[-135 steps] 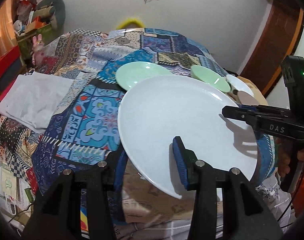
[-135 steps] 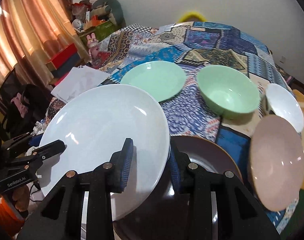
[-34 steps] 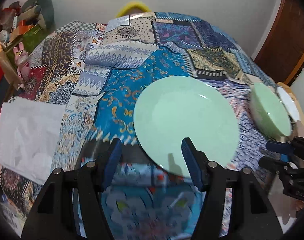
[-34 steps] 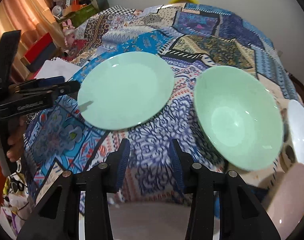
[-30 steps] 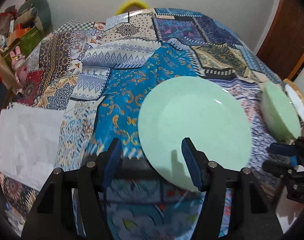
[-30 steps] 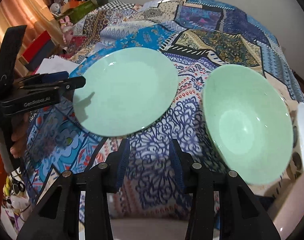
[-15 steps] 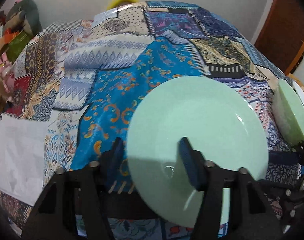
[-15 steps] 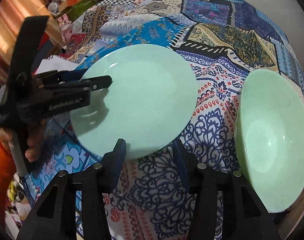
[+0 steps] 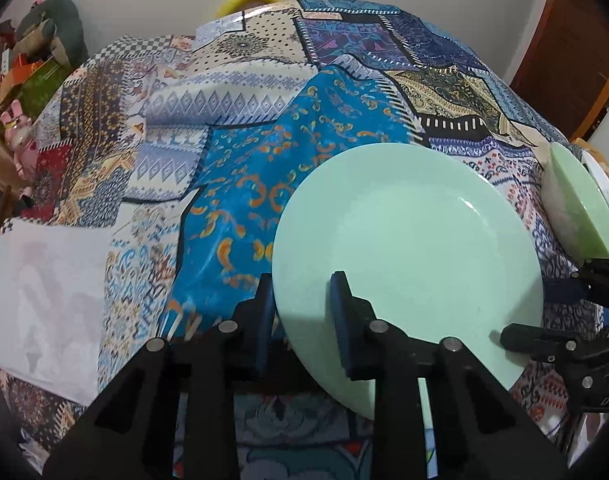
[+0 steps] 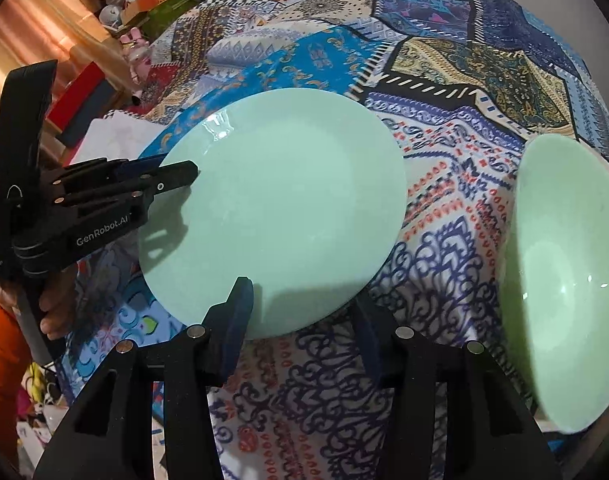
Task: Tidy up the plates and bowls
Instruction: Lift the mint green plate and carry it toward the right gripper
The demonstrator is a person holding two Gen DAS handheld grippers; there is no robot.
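One green plate (image 9: 408, 248) lies on the patchwork cloth (image 9: 240, 184) near the surface's front edge. The left gripper (image 9: 300, 316) and the right gripper (image 10: 300, 320) each straddle its rim with fingers spread, neither clamped. One green bowl (image 10: 560, 280) sits just right of it, one white dish (image 9: 602, 188) beyond.

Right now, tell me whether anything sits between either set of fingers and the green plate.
Nothing visible does. The left gripper and right gripper already straddle the green plate's near rim; the green bowl sits apart, to its right.
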